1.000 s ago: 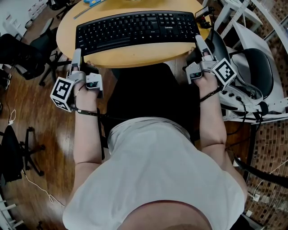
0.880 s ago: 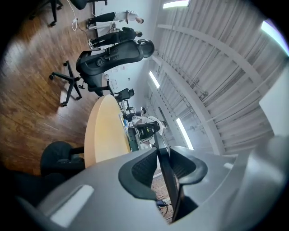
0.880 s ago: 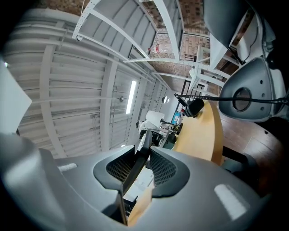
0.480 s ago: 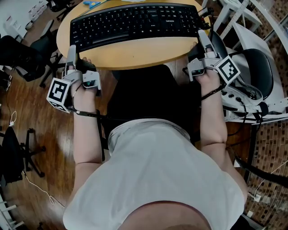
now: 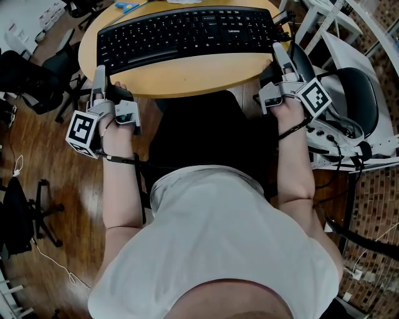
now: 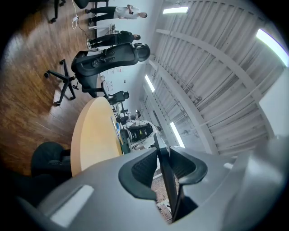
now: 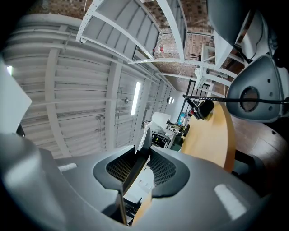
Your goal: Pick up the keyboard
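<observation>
We take the round table point(image 5: 187, 78) as our mark. On our side of its near rim, above the black chair seat point(image 5: 212, 131), our forearms reach forward. The left gripper point(image 5: 100, 73) sits at the table's left edge and the right gripper point(image 5: 278, 57) at its right edge, both angled slightly upward. Each has its jaws drawn narrow onto one end of the keyboard point(image 5: 187, 34). In both gripper views a thin dark slab runs edge-on between the pads, pinched on both faces. The keyboard spans the table from side to side, over its middle and far half.

Compared with a second ago, the keyboard looks larger and sits further up the frame. Its far edge is now near the table's far rim, and the grippers have gone with it. Across the last half second almost nothing shifts. We read that as the lift already made and now being held. The keyboard is probably clear of the tabletop, though we cannot see the gap beneath it. Beyond it, at the table's far rim, a blue object point(image 5: 128, 5) peeks in.
</observation>
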Tool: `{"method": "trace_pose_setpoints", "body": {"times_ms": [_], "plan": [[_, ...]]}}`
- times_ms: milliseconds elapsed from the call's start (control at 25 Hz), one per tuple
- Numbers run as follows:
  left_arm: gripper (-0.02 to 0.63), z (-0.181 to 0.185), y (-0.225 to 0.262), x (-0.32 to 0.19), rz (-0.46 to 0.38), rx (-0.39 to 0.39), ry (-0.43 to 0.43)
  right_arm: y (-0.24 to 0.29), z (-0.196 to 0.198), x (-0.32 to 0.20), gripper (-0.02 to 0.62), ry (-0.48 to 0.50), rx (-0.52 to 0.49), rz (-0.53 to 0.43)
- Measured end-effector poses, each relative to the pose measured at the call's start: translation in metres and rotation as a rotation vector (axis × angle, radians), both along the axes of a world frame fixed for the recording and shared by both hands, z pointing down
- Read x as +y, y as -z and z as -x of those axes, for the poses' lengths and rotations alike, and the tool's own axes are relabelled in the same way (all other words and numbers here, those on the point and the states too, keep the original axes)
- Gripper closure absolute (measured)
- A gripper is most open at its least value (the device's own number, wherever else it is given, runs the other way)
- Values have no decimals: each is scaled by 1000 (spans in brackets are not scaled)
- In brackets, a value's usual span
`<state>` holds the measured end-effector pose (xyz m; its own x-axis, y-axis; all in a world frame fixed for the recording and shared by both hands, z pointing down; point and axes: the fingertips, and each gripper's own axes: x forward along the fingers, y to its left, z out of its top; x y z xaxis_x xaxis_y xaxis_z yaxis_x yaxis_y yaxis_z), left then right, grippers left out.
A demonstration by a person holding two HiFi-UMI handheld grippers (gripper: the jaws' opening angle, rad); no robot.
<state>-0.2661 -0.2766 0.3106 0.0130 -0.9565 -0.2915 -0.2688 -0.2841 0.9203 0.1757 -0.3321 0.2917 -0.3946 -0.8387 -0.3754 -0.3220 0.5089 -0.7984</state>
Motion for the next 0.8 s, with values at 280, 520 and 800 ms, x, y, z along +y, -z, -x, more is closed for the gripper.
{"method": "trace_pose_setpoints", "body": {"times_ms": [280, 520, 800], "plan": [[293, 0, -1, 1, 5, 8, 0, 1, -1, 1, 486, -1, 10, -2], [295, -1, -3, -1, 9, 7, -4, 1, -1, -1, 488, 1, 6, -12], [295, -1, 2, 2, 12, 10, -5, 2, 1, 1, 488, 9, -2, -6]]}}
